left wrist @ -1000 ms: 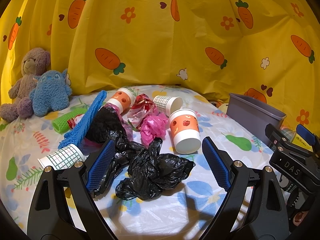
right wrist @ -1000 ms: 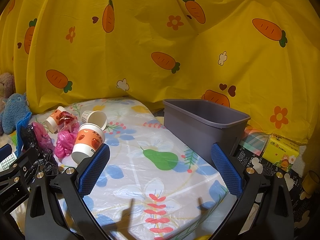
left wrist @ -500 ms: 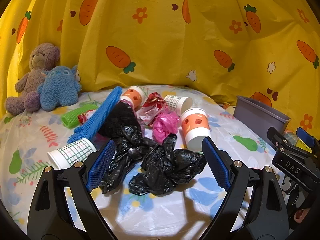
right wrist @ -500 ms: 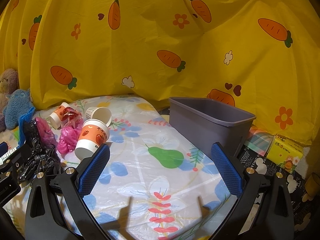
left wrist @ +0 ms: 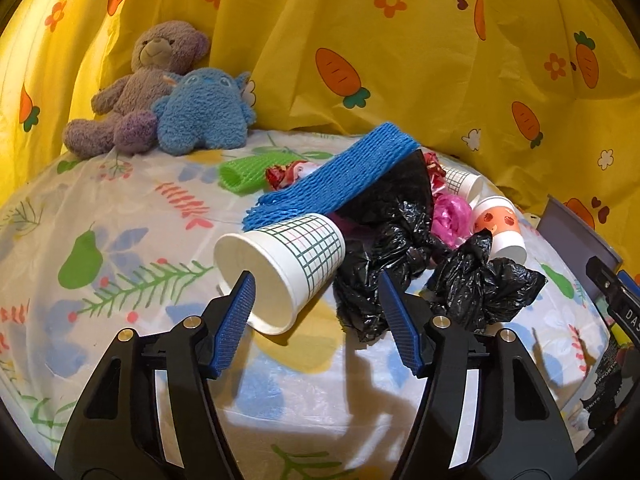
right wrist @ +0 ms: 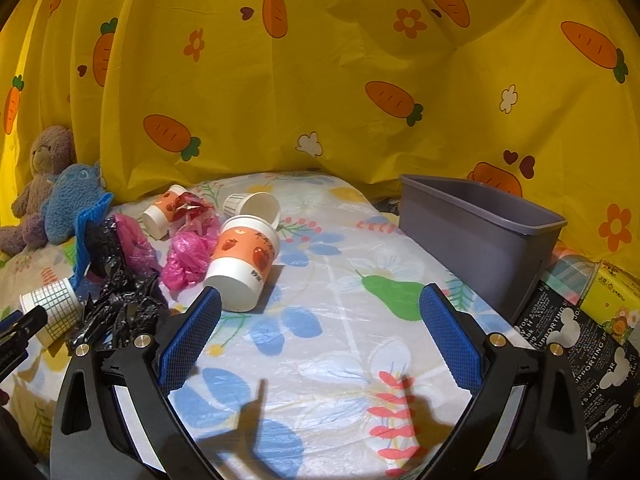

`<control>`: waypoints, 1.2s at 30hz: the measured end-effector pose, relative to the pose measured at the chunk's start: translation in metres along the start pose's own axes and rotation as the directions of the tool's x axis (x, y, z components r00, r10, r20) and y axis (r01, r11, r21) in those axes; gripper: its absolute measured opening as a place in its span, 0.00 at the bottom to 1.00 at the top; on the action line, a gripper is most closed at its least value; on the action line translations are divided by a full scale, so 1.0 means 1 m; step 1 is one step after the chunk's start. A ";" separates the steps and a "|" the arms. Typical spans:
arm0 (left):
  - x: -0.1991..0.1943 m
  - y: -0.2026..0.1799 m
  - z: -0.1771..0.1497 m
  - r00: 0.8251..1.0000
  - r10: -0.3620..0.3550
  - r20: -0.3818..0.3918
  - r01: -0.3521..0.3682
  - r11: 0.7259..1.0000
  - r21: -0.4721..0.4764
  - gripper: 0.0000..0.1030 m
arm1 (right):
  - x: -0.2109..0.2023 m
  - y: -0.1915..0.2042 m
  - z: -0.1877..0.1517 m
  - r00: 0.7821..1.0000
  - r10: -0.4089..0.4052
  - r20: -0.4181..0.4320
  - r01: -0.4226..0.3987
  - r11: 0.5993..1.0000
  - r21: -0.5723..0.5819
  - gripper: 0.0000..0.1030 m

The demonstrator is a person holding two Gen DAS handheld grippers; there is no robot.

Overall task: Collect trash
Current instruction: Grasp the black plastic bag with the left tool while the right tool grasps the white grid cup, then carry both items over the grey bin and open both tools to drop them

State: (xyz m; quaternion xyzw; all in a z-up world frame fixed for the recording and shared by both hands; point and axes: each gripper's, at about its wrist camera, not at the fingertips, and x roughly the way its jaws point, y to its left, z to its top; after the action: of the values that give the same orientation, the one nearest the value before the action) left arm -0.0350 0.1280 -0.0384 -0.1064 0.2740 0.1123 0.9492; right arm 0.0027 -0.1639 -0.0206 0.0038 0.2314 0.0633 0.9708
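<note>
At centre frame of the left wrist view a grid-patterned paper cup point(left wrist: 280, 270) lies on its side, mouth toward the lower left. Right of it sprawl crumpled black bags point(left wrist: 420, 264). Above them a blue foam net point(left wrist: 340, 178), pink plastic point(left wrist: 452, 216) and an orange-banded cup point(left wrist: 500, 228), tipped over. A grey bin point(right wrist: 480, 232) stands at right in the right wrist view.

Yellow carrot-print curtain point(right wrist: 320, 80) hangs behind a fruit-patterned tablecloth point(right wrist: 340, 340).
</note>
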 end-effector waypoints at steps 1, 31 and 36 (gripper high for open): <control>0.002 0.003 0.000 1.000 -0.005 -0.007 0.005 1.000 -0.009 0.57 | 0.000 0.005 -0.001 0.999 0.038 -0.008 -0.038 0.999 -0.009 0.92; -0.020 0.003 0.008 0.983 -0.175 0.052 0.178 0.982 -0.066 0.02 | -0.001 0.055 -0.013 0.930 0.356 -0.089 -0.363 0.930 -0.066 0.05; -0.044 -0.024 0.018 0.968 -0.236 0.089 0.238 0.971 -0.009 0.02 | -0.020 0.034 -0.003 0.939 0.342 -0.017 -0.343 0.938 -0.047 0.05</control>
State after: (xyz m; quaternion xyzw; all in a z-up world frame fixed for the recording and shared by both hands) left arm -0.0560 0.1029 0.0043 -0.1427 0.2165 0.0052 0.9658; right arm -0.0207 -0.1332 -0.0127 0.0199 0.2297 0.2368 0.9438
